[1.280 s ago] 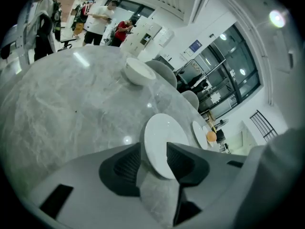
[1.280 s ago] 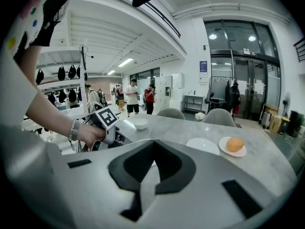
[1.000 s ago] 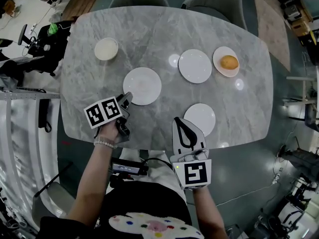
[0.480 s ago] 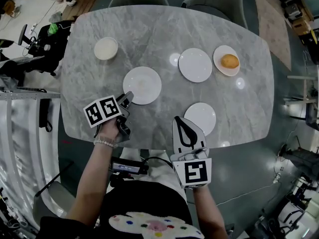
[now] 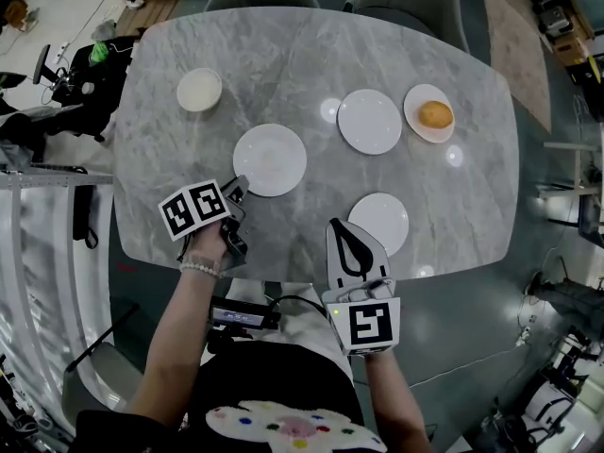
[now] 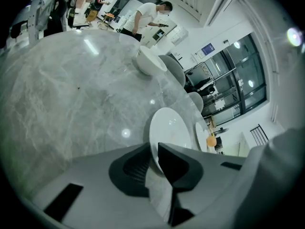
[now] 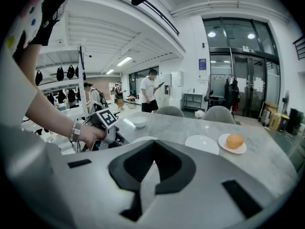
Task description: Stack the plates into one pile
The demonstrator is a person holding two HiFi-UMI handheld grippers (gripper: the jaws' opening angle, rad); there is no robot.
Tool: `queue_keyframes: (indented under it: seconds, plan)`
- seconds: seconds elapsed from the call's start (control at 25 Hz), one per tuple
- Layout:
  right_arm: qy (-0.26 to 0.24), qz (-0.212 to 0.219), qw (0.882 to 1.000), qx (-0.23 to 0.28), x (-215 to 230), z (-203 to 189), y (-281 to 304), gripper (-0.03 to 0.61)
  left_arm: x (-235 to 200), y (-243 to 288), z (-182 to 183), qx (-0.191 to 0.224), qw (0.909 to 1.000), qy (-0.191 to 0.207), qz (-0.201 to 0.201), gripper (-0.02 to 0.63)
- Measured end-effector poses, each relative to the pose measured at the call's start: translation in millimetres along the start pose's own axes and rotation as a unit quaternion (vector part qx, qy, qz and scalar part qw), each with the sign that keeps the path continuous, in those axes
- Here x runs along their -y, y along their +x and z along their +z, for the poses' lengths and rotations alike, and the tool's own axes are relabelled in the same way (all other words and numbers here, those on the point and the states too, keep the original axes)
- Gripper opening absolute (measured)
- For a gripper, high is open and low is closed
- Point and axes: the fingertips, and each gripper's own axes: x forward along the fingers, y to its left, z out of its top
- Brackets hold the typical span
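- Grey marble table point(image 5: 311, 55), in a bright room with glass doors.
- Round white ceramic plate point(image 5: 270, 159) lies flat, face up.
- Left gripper point(image 5: 240, 189) has just closed and pinches the plate's near rim; right gripper point(image 5: 340, 230) is pressed together, empty.

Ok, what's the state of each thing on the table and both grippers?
Left gripper: jaws have just been closing, now pinching rim of left plate.
Left plate: on table, rim gripped.
Right gripper: jaws shut, empty.
Middle plate: empty, unstacked.
Near plate: empty, unstacked.
Right plate: holds a bun.
Bowl: upright.

The right claw point(image 7: 153, 144) hides all but the far rim of one plate point(image 7: 145, 139).
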Motion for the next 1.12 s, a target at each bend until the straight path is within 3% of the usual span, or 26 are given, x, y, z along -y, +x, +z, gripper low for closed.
queue_keyframes:
  seconds: [0.32, 0.96, 1.12]
  plan:
    - [0.002, 0.003, 1.000, -0.011, 0.2, -7.7, 5.3, 0.003, 5.9, -3.9, 6.5, 0.010, 0.9993, -0.022, -0.029, 0.046]
    - [0.086, 0.000, 0.993, -0.076, 27.7, -44.0, 63.8, 0.003, 26.8, -20.6, 16.6, 0.025, 0.9973, -0.022, -0.066, 0.031]
    - [0.101, 0.023, 0.990, -0.098, 27.3, -52.0, 88.9, 0.063, 27.3, -22.6, 17.5, 0.027, 0.9972, -0.019, -0.067, 0.029]
